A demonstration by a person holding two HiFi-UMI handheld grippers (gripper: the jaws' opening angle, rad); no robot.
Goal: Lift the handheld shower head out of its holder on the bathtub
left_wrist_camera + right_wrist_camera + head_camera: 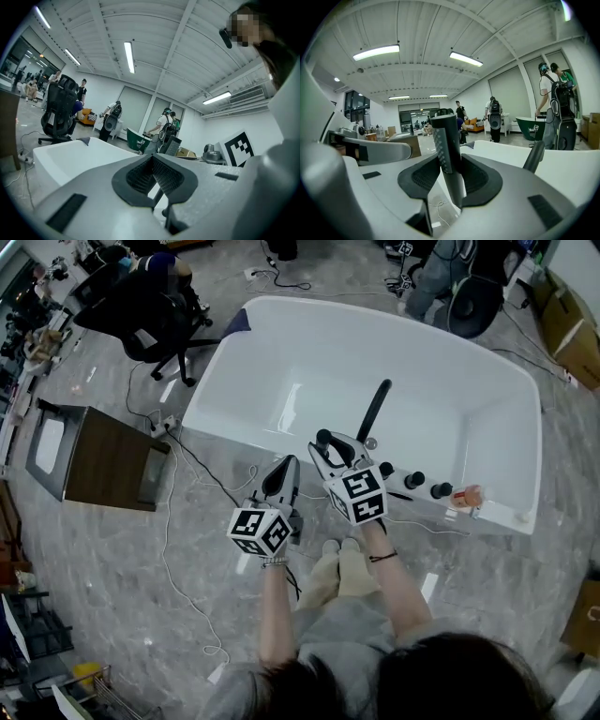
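Observation:
My right gripper (pixel 330 452) is shut on the dark handheld shower head (pixel 323 439), held above the near rim of the white bathtub (pixel 281 307). In the right gripper view the shower head (pixel 443 140) stands upright between the pads, its dotted spray face towards the left pad. The black faucet spout (pixel 377 409) rises just beyond it, with two black knobs (pixel 413 480) on the rim to the right. Beside it on the left, my left gripper (pixel 281 476) is shut with nothing in it; in its own view the left gripper (pixel 152 159) shows pads meeting at the tips.
A black office chair (pixel 155 310) stands past the tub's left end. A brown wooden cabinet (pixel 103 457) sits on the floor at left. Cables (pixel 178 587) trail over the grey floor. A small orange object (pixel 467 495) rests on the tub rim. People (pixel 441 268) stand at the back.

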